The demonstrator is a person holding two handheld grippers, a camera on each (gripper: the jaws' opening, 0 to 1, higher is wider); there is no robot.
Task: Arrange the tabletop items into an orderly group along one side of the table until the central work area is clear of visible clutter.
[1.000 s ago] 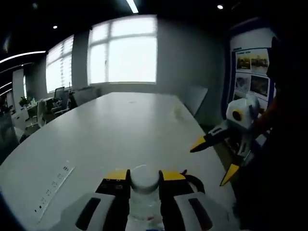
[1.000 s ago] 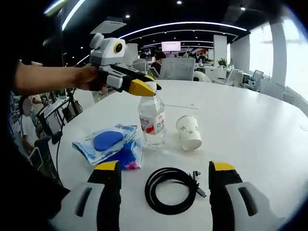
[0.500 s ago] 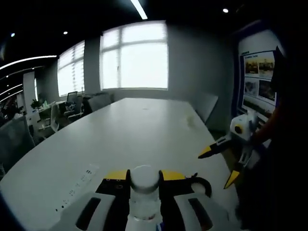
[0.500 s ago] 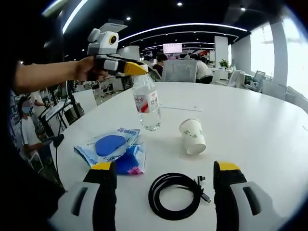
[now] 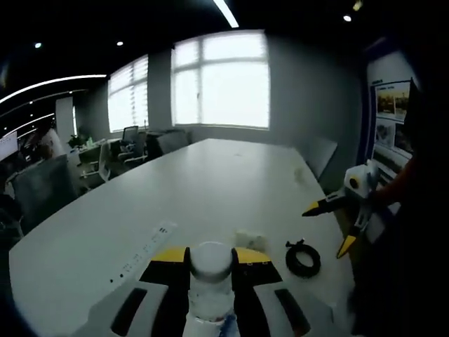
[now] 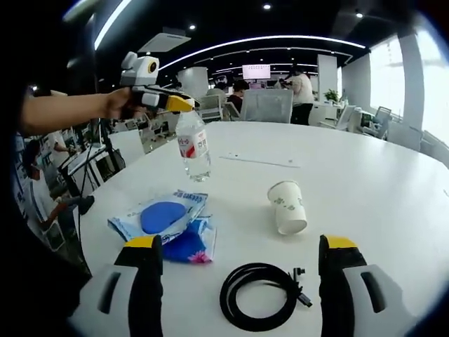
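A clear water bottle (image 6: 193,146) with a red-and-white label hangs above the white table (image 6: 379,182), held by its neck in my left gripper (image 6: 168,103). In the left gripper view its white cap (image 5: 210,261) sits between the shut yellow-tipped jaws of that gripper (image 5: 210,254). My right gripper (image 6: 240,244) stands open low over a coiled black cable (image 6: 263,295), touching nothing. A paper cup (image 6: 287,207) lies on its side beyond the cable. Blue wipe packets (image 6: 168,217) lie to its left. The right gripper (image 5: 328,228) also appears open beyond the cable (image 5: 303,258) and cup (image 5: 250,241).
A white power strip (image 5: 144,249) is set into the table to the left. Office chairs (image 6: 263,102) and people stand beyond the far edge. A person's arm (image 6: 66,112) reaches in from the left. Wide bare tabletop stretches toward the windows (image 5: 224,88).
My left gripper has lifted the bottle off the table and carried it up and away from the cup and packets. The right gripper has stayed open over the cable.
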